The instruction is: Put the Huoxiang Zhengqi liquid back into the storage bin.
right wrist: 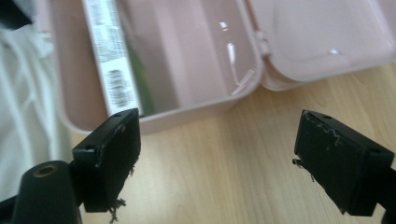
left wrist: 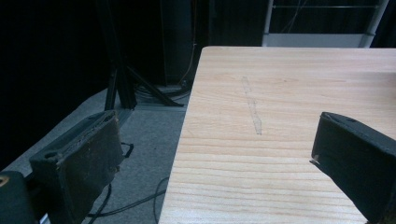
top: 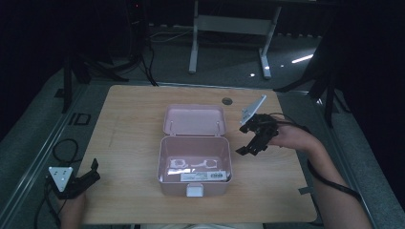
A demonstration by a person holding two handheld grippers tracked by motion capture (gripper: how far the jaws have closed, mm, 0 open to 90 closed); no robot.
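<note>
Both pairs of fingers stood spread apart with nothing between them. On the right gripper [right wrist: 217, 158], the two black jaws were wide open over bare wood, their pads [right wrist: 116, 154] frayed at the lower edges. Just beyond those fingertips lay the pink box [right wrist: 154, 112], its near wall close ahead of them but not touching. Inside it, toward the left jaw's side, a white label strip with barcodes [right wrist: 109, 60] ran along one wall, with something green beside it that was too blurred to identify. The hinged lid [right wrist: 322, 37] lay folded back flat on the table beyond the right jaw.

From the high view, the right gripper [top: 248, 143] hovered just beside the box's right side, held by a hand [top: 293, 138] with a cable trailing along the forearm. The box [top: 195, 164] sat open near the table's middle, its lid [top: 194, 119] on the far side, and pale items rested on its floor.

Jaws of the left gripper [left wrist: 210, 154] were likewise released, one over the wooden table [left wrist: 280, 93] and the other out past its left edge above the grey floor. In the high view the left gripper [top: 90, 171] rested at the table's near left corner, well apart from the box
</note>
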